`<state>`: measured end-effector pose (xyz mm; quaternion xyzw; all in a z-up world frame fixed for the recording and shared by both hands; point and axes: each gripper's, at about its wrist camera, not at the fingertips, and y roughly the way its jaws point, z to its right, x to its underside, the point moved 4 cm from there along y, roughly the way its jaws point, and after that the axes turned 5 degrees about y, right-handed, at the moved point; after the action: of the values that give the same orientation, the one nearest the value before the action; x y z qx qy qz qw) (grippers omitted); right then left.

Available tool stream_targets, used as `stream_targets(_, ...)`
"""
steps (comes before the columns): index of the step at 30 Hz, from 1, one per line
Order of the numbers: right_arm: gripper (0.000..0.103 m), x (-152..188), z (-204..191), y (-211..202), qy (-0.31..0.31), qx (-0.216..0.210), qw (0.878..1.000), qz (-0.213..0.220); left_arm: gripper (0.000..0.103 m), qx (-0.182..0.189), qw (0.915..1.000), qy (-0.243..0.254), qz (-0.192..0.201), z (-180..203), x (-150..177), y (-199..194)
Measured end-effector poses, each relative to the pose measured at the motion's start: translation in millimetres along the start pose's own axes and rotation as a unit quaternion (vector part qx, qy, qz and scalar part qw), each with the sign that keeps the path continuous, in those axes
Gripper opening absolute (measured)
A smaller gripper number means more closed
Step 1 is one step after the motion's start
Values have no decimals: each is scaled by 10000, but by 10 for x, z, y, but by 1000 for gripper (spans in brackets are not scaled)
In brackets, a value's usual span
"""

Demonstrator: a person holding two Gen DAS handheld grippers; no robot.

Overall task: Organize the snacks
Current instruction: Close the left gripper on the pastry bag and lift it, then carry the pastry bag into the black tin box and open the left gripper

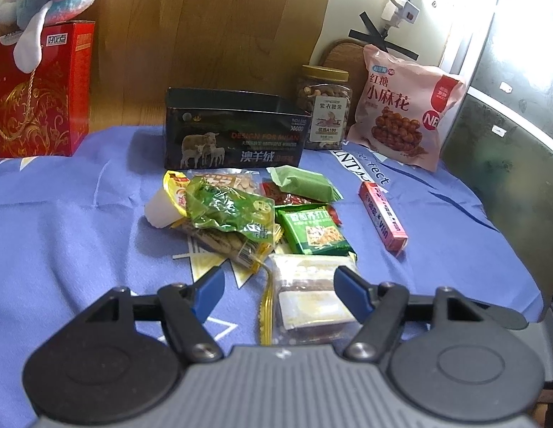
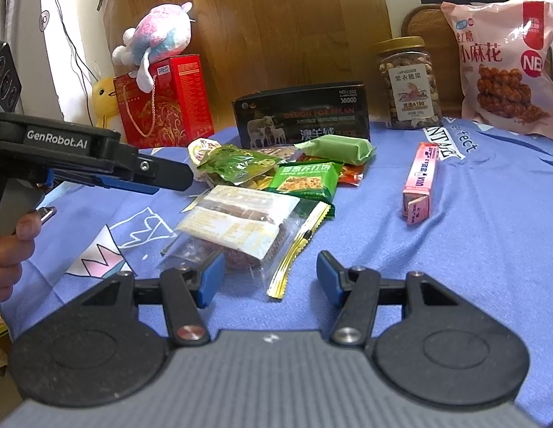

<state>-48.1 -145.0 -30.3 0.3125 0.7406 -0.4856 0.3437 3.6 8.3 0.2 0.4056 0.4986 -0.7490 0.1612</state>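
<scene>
The blue cloth (image 1: 80,214) carries an open black box (image 1: 233,128) at the back and the snack pile in front of it. Nearest lies the clear cake packet (image 1: 308,296), its long axis running away from the left gripper (image 1: 280,290), whose 2 jaws stand spread around it, seemingly not pressing. The right gripper (image 2: 271,274) is open and empty, just beside the packet's gold-striped end.
</scene>
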Motion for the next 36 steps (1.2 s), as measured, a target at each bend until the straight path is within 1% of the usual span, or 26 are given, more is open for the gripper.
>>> stream_targets(10, 60, -3, -19, -15, -71, 4, 10000, 7, 70, 32, 10000, 0, -14, -25, -13, -26)
stream_targets(15, 60, 6, 43, -104, -61, 118, 9999, 5, 69, 3, 9997, 244, 30, -16, -87, -103)
stream_targets(18, 60, -9, 120, -164, 35, 151, 9999, 27, 70, 37, 9996, 265, 96, -30, -115, -160)
stream_targets(20, 60, -22, 146, -180, 78, 129, 9999, 21, 70, 144, 9997, 212, 55, -56, -111, -164)
stream_targets(25, 60, -36, 90, -134, -16, 58, 9999, -85, 71, 279, 9995, 153, -34, -97, -84, -111)
stream_targets(29, 60, -27, 2, -52, -119, -26, 9997, -196, 71, 528, 9984, 110, -154, -71, -33, -34)
stream_targets(34, 60, -23, -63, 55, -238, -41, 9991, -335, 71, 607, 9972, 96, -435, -43, 82, 165)
stream_targets(36, 60, -20, -84, 106, -310, -47, 9987, -407, 68, 666, 9963, 35, -544, -41, 116, 259)
